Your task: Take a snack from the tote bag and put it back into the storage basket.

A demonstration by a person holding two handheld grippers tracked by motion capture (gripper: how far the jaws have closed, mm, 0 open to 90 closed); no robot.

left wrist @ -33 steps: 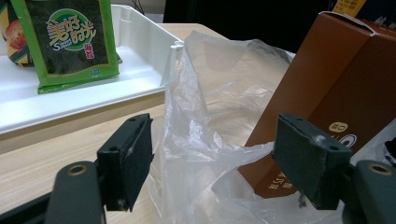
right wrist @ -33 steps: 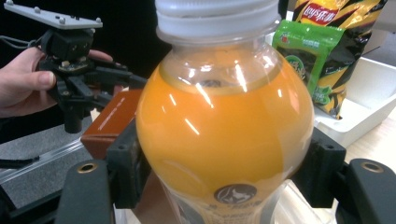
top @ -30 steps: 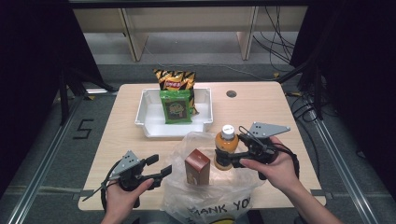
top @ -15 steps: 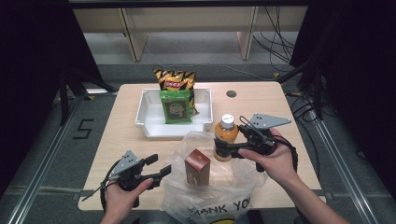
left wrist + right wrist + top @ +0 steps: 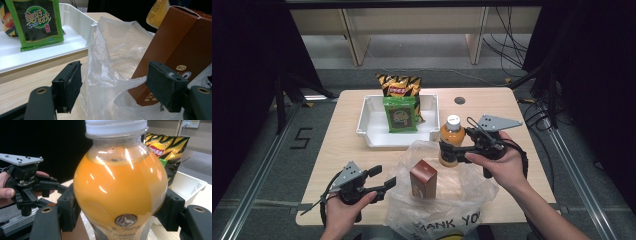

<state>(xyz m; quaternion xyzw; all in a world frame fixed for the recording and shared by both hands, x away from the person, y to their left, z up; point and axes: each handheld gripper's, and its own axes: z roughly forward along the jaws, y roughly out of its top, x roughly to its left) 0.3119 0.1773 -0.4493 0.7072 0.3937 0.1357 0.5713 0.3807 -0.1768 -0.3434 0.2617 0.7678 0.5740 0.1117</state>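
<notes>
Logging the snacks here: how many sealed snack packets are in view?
2. The green seaweed packet stands in the white tray; the yellow-black chip bag leans at the tray's far edge behind it. More may be hidden.

High view overhead, facing forward-down; gripper views close, low; all share plastic bag (image 5: 447, 200).

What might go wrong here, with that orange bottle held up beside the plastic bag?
The right gripper clamps the round, glossy orange bottle on its curved sides, so it might slip or twist. The brown carton stands upright in the plastic bag just beside the bottle; a nudge could topple it. The left gripper has open jaws around a fold of the bag's thin film without pinching it, so the bag's mouth may sag shut.
</notes>
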